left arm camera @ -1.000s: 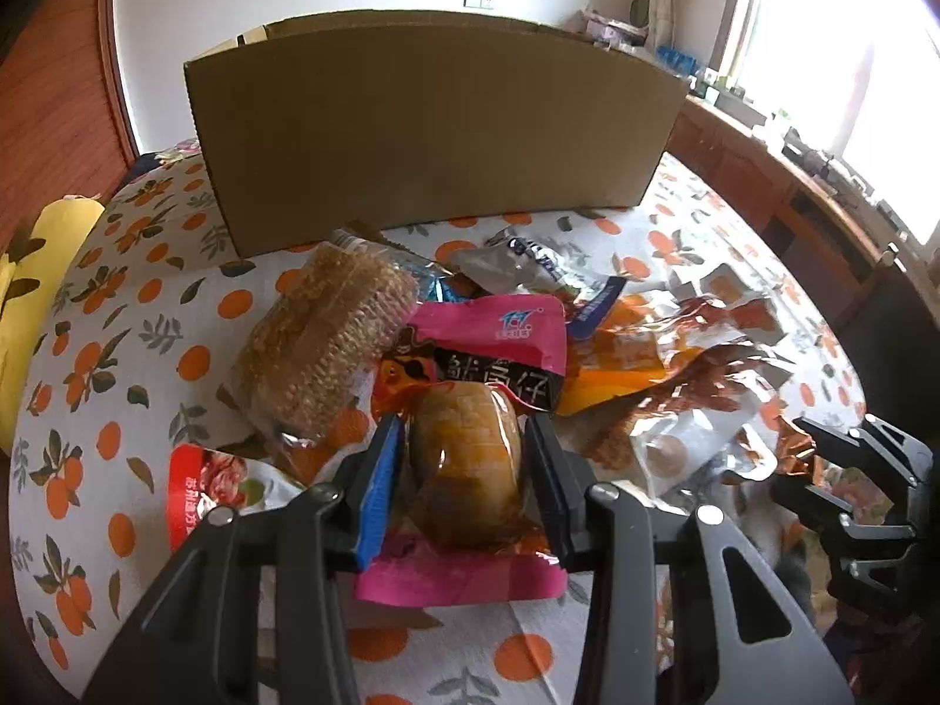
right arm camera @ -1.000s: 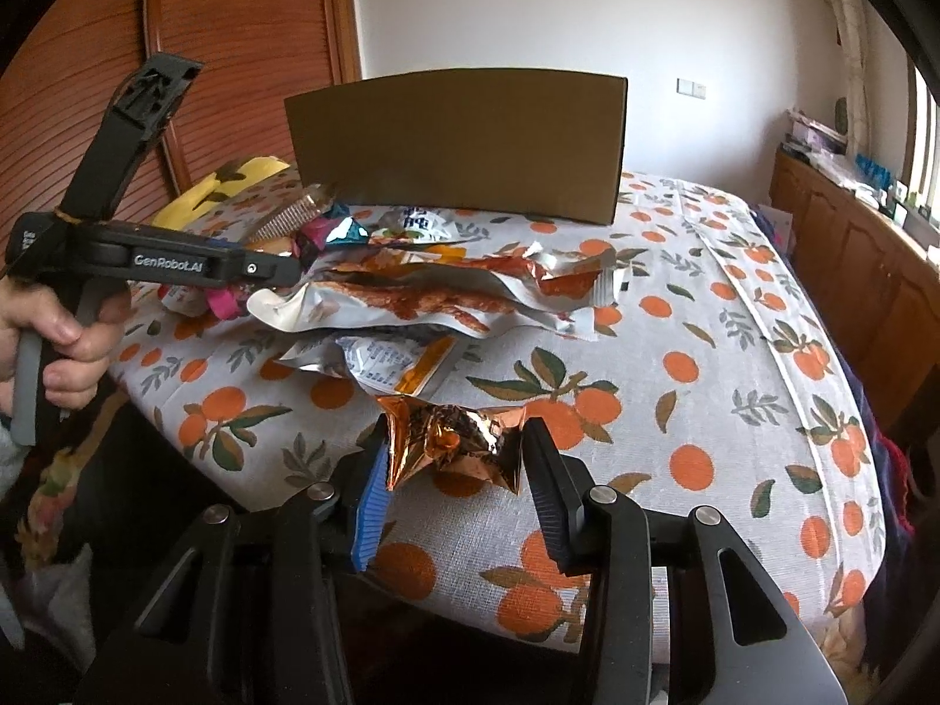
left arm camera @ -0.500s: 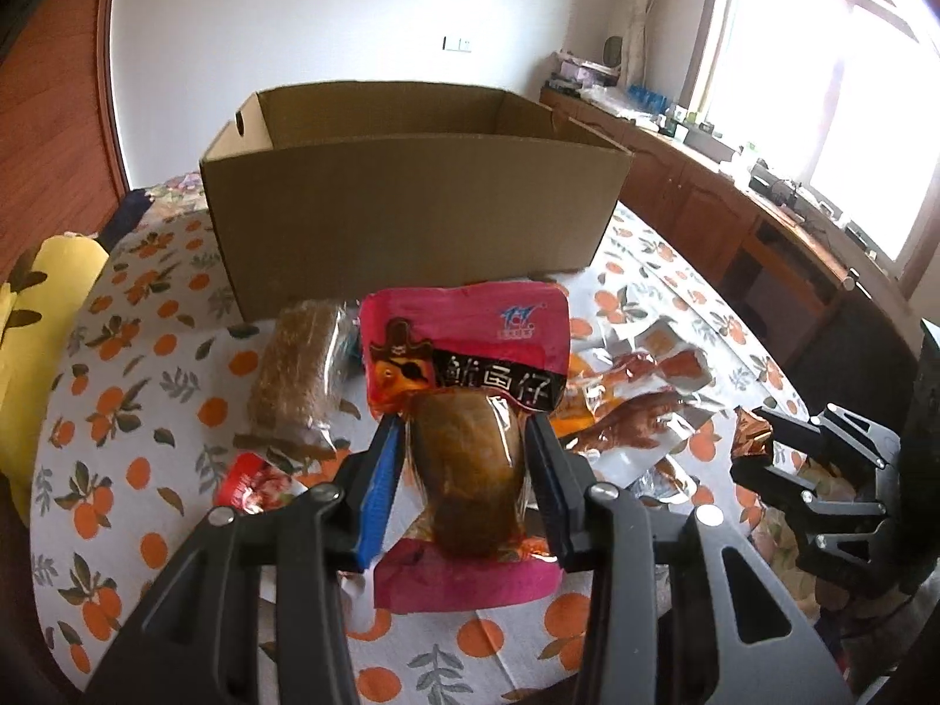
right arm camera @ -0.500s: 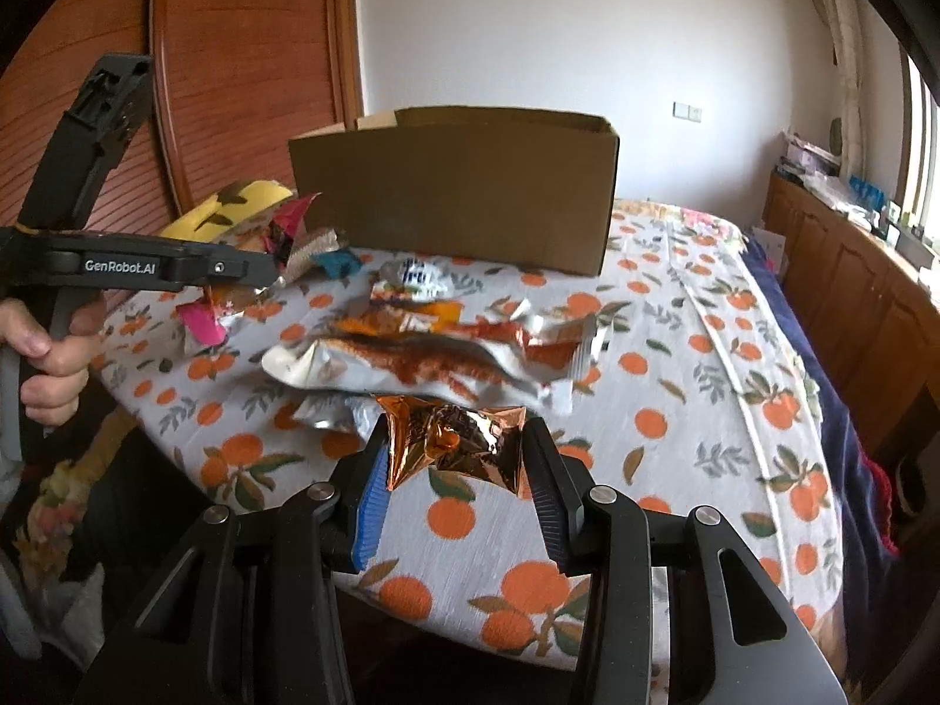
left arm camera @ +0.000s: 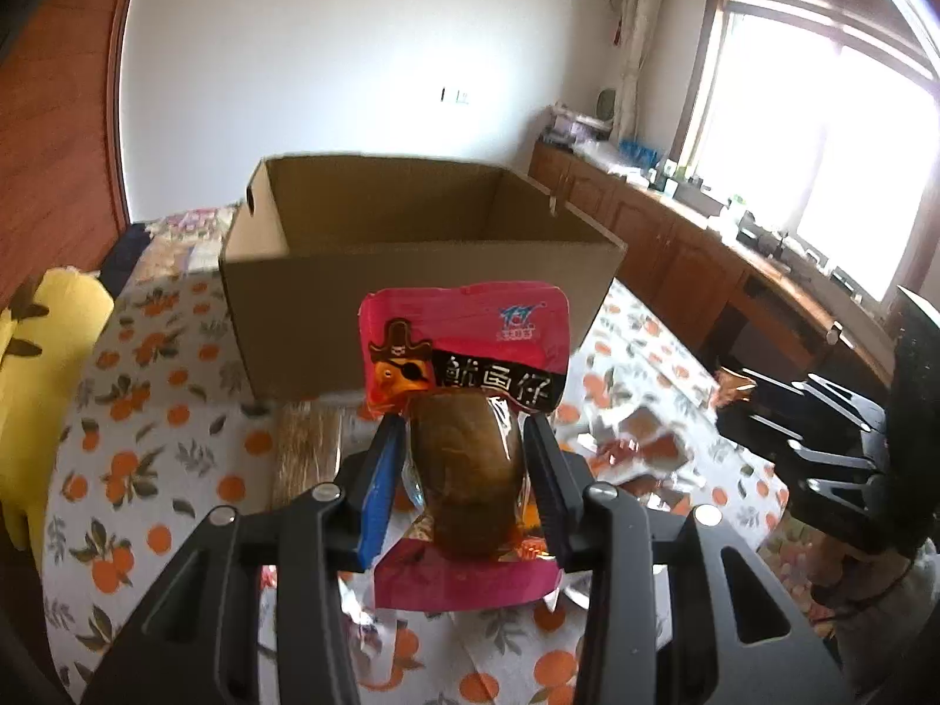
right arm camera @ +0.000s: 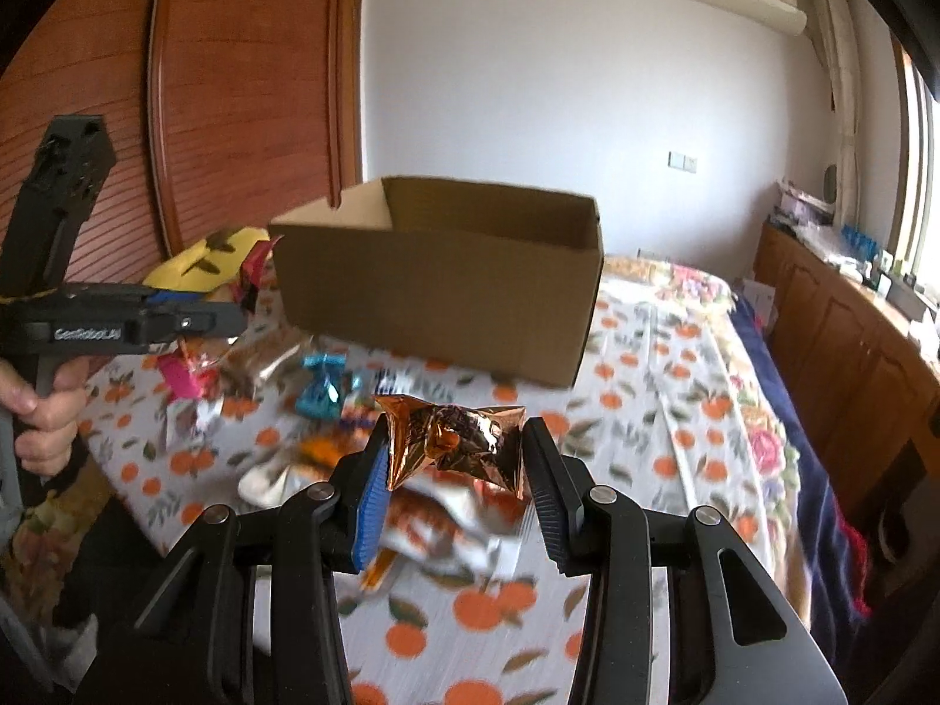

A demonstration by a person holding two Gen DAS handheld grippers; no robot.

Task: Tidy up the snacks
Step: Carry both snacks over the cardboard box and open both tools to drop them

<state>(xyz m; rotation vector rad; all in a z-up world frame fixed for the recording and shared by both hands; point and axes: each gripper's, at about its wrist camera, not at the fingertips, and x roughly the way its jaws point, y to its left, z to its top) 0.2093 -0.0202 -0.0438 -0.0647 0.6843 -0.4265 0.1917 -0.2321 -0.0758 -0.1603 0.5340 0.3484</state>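
My left gripper point(left arm camera: 464, 446) is shut on a pink snack packet point(left arm camera: 470, 352) with a brown piece inside, held in the air in front of the open cardboard box point(left arm camera: 411, 270). My right gripper point(right arm camera: 455, 446) is shut on a crinkled copper foil snack point(right arm camera: 455, 440), also lifted above the table, with the box point(right arm camera: 440, 299) ahead. Loose snacks lie on the table below: a blue foil candy point(right arm camera: 320, 390), a brown bar point(left arm camera: 305, 452), and silver and orange packets point(left arm camera: 640, 446). The left gripper also shows in the right wrist view point(right arm camera: 194, 320).
The table has an orange-print cloth point(left arm camera: 147, 411). A yellow cushion point(left arm camera: 41, 364) lies at the left. A wooden cabinet point(left arm camera: 705, 270) runs under the window at the right. A wooden door point(right arm camera: 235, 88) is behind the box.
Both grippers have risen from the snack pile with their snacks, and now sit higher and closer to the box, whose open inside has come into view.
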